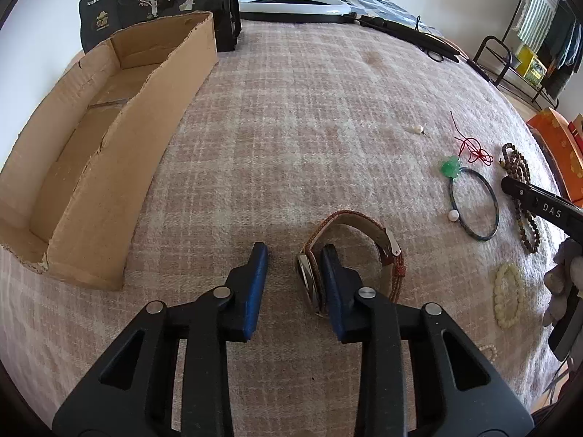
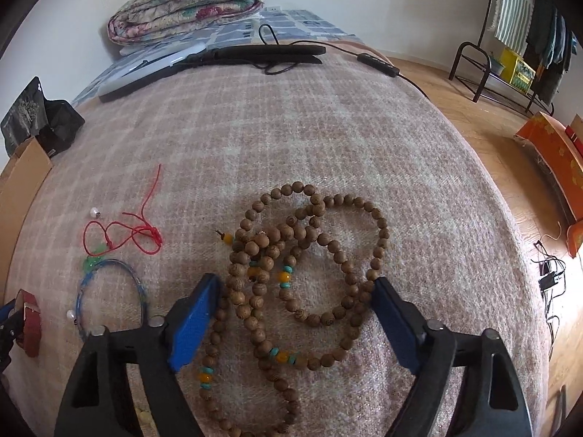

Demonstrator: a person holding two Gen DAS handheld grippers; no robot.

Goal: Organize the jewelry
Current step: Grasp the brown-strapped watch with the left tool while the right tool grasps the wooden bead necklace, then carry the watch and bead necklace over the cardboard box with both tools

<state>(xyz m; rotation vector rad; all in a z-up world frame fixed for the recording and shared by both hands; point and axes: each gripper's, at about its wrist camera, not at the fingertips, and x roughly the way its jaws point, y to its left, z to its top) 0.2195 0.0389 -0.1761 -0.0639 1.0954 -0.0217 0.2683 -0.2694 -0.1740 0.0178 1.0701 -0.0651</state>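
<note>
In the left wrist view the watch (image 1: 349, 255) is half hidden: its face stands on edge behind the right-hand pad of the left gripper (image 1: 295, 260), whose fingers are spread, one finger inside the strap loop and the face between the two pads, with a gap on the left side. The cardboard box (image 1: 91, 153) fills the left of that frame, open-topped, its near end cut off at the edge. At the far right, the right gripper (image 1: 539, 200) enters only as a dark bar lettered "DAS", crossing the wooden bead necklace (image 1: 521, 196). One cream bead bracelet (image 1: 506, 295) lies lower right, partly behind a gloved hand. In the right wrist view the right gripper (image 2: 295, 291) is opened wide, straddling the wooden bead necklace (image 2: 302, 276), whose lower strands run out of the bottom of the frame. Left of it lie one blue bangle (image 2: 109, 284), one red cord (image 2: 127, 233) with a green pendant (image 2: 93, 260), and two small white pearls (image 2: 95, 212). The blanket (image 2: 328, 127) carries everything.
</note>
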